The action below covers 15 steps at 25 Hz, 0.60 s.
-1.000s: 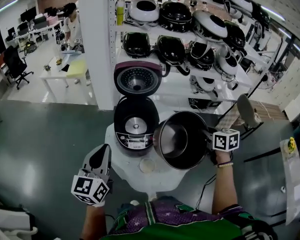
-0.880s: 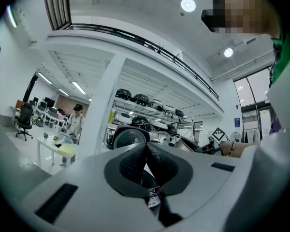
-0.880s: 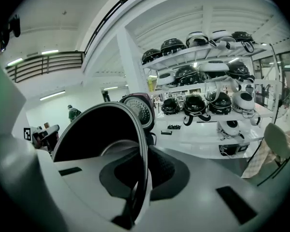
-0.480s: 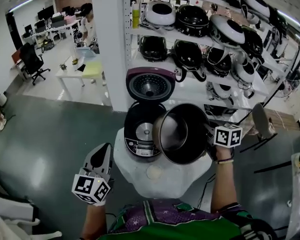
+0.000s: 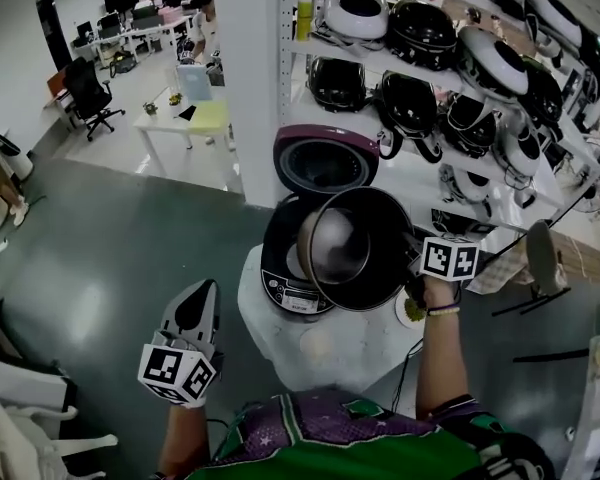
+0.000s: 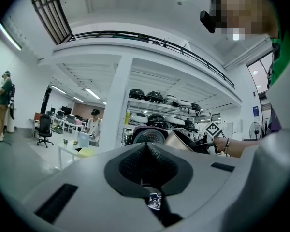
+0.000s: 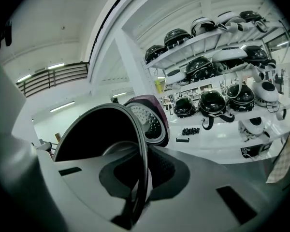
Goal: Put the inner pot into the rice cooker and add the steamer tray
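My right gripper [image 5: 416, 270] grips the pot [image 5: 360, 253] by its rim, tilted over the open cooker [image 5: 282, 283]. My left gripper [image 5: 201, 298] is clenched, empty. Seating the pot and adding the tray remain.

Dark inner pot [image 5: 355, 248], tipped sideways, hangs above the open purple rice cooker [image 5: 292, 290].

**Your round white table, with the shelves behind it**

The table [image 5: 265, 333] in front of you stands on the grey floor [image 5: 130, 238]. It carries 1 rice cooker [image 5: 290, 290], which sits toward the far edge with its lid tipped up. Nearer you, on the bare top, lies 1 pale round thing [image 5: 315, 345], too faint to name. Just beyond the table, your white shelf unit [image 5: 425, 180] holds rows of black and white cookers [image 5: 408, 103] on 3 levels.
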Each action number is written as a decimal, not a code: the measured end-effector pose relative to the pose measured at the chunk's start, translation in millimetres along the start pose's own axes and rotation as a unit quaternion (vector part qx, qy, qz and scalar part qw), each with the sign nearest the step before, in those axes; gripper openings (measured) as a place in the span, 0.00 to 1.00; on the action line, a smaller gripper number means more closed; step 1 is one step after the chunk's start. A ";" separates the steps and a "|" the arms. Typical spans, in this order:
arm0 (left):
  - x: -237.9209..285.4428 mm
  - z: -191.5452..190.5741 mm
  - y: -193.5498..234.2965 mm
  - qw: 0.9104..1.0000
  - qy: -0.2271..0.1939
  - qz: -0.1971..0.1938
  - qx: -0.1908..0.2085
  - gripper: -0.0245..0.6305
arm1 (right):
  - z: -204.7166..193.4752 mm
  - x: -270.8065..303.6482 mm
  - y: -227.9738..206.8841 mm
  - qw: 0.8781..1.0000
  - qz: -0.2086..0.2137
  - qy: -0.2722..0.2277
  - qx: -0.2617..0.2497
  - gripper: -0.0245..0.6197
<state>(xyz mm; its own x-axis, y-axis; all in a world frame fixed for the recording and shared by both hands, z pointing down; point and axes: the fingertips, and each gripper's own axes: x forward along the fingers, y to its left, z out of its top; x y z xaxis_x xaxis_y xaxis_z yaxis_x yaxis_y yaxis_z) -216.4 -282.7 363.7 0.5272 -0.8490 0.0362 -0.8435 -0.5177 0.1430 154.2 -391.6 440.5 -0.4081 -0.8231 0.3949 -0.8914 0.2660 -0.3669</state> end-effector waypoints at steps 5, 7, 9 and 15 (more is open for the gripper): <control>-2.0 -3.4 13.7 1.000 0.005 0.029 -0.001 0.07 | 1.5 36.8 -2.0 1.000 0.005 0.011 0.008 0.08; -2.6 -3.1 18.1 0.999 0.009 0.042 -0.003 0.07 | 0.0 51.5 -2.3 1.000 0.005 0.016 0.011 0.08; -3.1 -4.3 22.0 0.998 0.013 0.053 -0.005 0.07 | -1.7 65.6 -3.0 1.000 0.004 0.021 0.009 0.08; -5.0 -9.7 33.2 0.996 0.023 0.085 -0.012 0.07 | -13.5 101.6 -9.3 0.999 -0.001 0.043 0.011 0.08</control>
<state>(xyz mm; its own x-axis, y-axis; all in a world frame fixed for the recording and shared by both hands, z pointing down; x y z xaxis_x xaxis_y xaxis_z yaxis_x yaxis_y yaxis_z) -246.1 -294.6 377.8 0.3823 -0.9179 0.1062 -0.9183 -0.3646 0.1544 118.3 -471.0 495.4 -0.4225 -0.7774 0.4660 -0.8883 0.2529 -0.3834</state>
